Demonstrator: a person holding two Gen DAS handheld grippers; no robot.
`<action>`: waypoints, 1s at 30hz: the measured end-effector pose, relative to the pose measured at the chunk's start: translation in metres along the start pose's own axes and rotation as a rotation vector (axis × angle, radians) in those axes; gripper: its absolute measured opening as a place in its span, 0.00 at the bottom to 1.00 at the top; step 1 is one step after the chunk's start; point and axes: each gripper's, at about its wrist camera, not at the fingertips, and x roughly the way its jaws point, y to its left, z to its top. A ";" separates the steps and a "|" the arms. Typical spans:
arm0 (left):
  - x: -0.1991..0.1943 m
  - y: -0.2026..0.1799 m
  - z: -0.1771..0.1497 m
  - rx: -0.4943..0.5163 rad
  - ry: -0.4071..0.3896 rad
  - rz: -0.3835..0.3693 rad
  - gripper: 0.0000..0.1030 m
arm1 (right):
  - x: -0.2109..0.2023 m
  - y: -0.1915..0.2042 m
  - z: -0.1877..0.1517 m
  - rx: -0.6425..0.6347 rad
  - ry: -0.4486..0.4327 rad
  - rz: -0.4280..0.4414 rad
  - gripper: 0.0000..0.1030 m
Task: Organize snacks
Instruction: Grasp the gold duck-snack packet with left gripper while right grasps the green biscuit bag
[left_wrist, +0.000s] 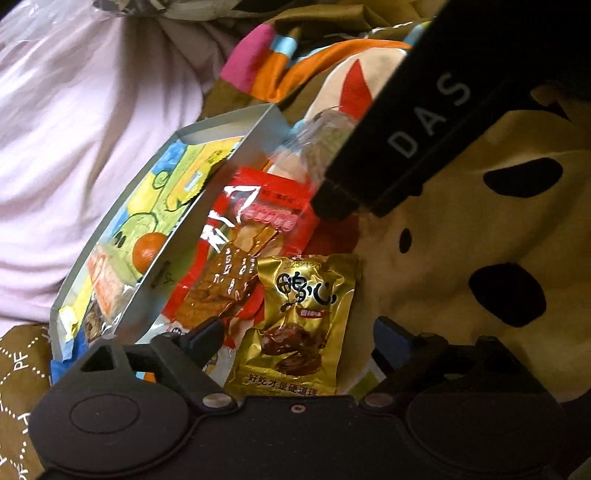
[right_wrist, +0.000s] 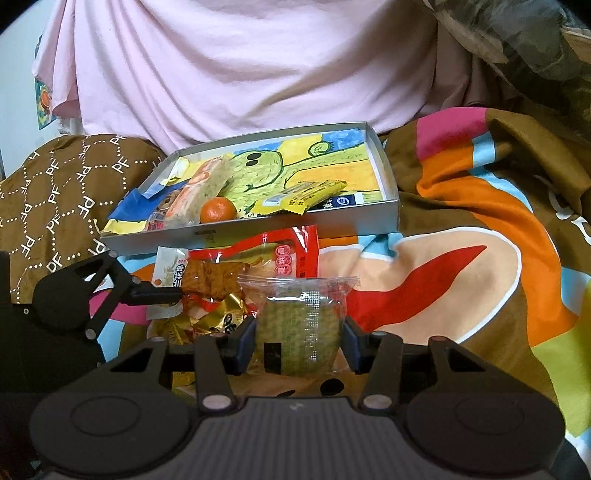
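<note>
My right gripper (right_wrist: 298, 343) is shut on a green cake in a clear wrapper (right_wrist: 303, 325), held just above the blanket; the same wrapper (left_wrist: 314, 140) shows beside that gripper's black housing (left_wrist: 424, 122). My left gripper (left_wrist: 299, 328) stands open over a gold snack packet (left_wrist: 299, 317), its pads clear of the packet's edges. Next to the gold packet lie a brown snack packet (left_wrist: 225, 280) and a red packet (left_wrist: 273, 199). Beyond them sits a shallow grey tray (right_wrist: 258, 229) holding a tangerine (right_wrist: 218, 210), a pale bar (right_wrist: 199, 192) and a yellow packet (right_wrist: 303, 197).
Everything rests on a colourful blanket (right_wrist: 461, 240) with soft folds. A person in a pink shirt (right_wrist: 240, 66) sits just behind the tray. Brown patterned cloth (right_wrist: 62, 192) lies to the tray's left. The left gripper's finger (right_wrist: 155, 293) reaches in close beside my right one.
</note>
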 end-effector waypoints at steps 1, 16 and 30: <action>0.002 0.002 0.001 -0.001 0.003 -0.007 0.84 | 0.000 0.000 0.000 0.000 0.000 0.001 0.52; 0.006 0.025 0.008 0.004 0.056 -0.214 0.64 | 0.002 0.001 -0.001 -0.004 0.006 0.004 0.52; 0.024 0.043 0.012 -0.117 0.123 -0.373 0.49 | 0.003 0.001 -0.002 -0.007 0.007 0.010 0.52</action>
